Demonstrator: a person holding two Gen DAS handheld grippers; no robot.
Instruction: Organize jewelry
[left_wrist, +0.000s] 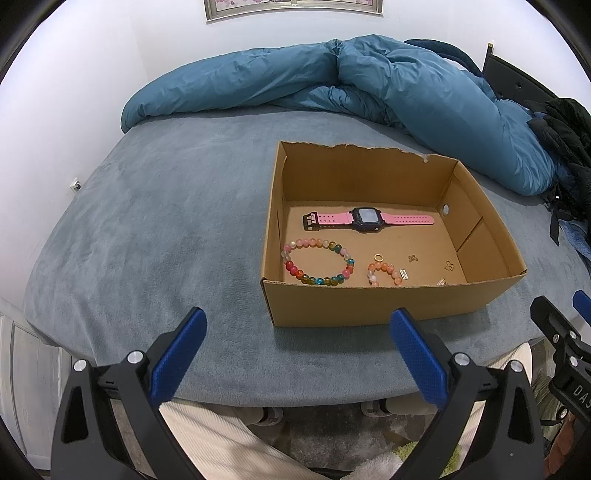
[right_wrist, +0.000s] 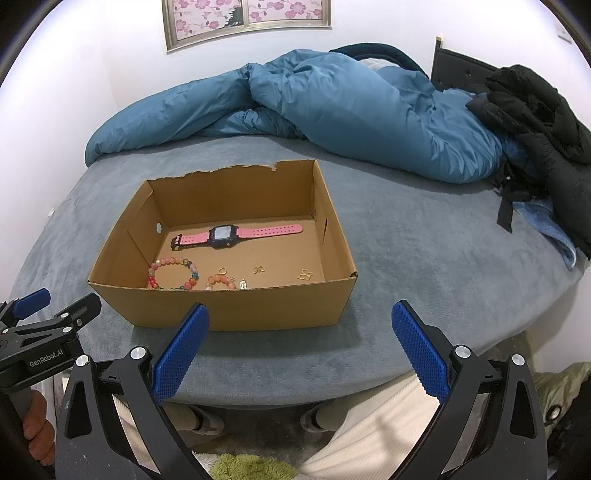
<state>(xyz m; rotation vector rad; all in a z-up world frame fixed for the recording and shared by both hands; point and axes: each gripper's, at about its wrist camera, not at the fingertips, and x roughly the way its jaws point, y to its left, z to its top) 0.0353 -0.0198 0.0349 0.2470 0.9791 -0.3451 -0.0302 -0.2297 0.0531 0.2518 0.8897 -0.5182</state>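
Jewelry, boxed: pink watch (left_wrist: 367, 219) at 12 o'clock on the floor of the cardboard box (left_wrist: 388, 306); large beaded bracelet (left_wrist: 317, 261) at 8; small bracelet (left_wrist: 384, 274) and gold charms (left_wrist: 448, 264) toward 5. Left gripper (left_wrist: 297, 354) and right gripper (right_wrist: 300, 349) both spread wide, empty, short of the box. Risk: charms are tiny and flat, so the pads may slip off them.

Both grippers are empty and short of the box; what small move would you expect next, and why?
Probably the right gripper moves forward over the box's near wall toward the watch. Both grippers are open and empty, and all jewelry visible lies loose on the box floor.
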